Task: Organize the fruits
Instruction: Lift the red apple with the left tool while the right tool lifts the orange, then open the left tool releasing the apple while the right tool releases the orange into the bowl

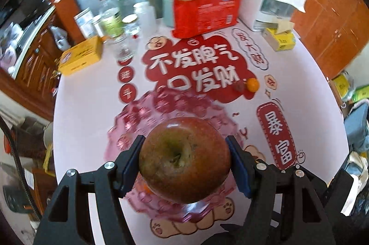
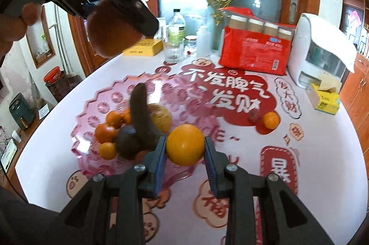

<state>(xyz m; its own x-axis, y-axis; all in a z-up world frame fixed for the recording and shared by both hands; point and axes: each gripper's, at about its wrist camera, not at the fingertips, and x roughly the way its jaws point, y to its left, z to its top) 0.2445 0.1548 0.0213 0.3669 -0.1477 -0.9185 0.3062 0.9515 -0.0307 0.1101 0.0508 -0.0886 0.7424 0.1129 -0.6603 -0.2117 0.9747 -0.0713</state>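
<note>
Pink plastic tray [image 2: 92, 111] with tangerines [image 2: 114, 118] and blackened banana [image 2: 140, 111]

Bright, even daylight. Strong fisheye bowing with dark vignette at all corners. Motion blur smears the pink tray [image 1: 129, 120] mid-frame and the bottles [image 1: 110, 19] upper left. White glare on the bench [image 2: 334, 152] at right.

On my bench's printed cover [image 1: 92, 106] I read big white characters "不发脾气" and "只发财" on a red cloud [image 1: 196, 69], and "暴富" on a red label [image 1: 276, 139]. The red pack's [image 2: 256, 49] print is too small to read.
</note>
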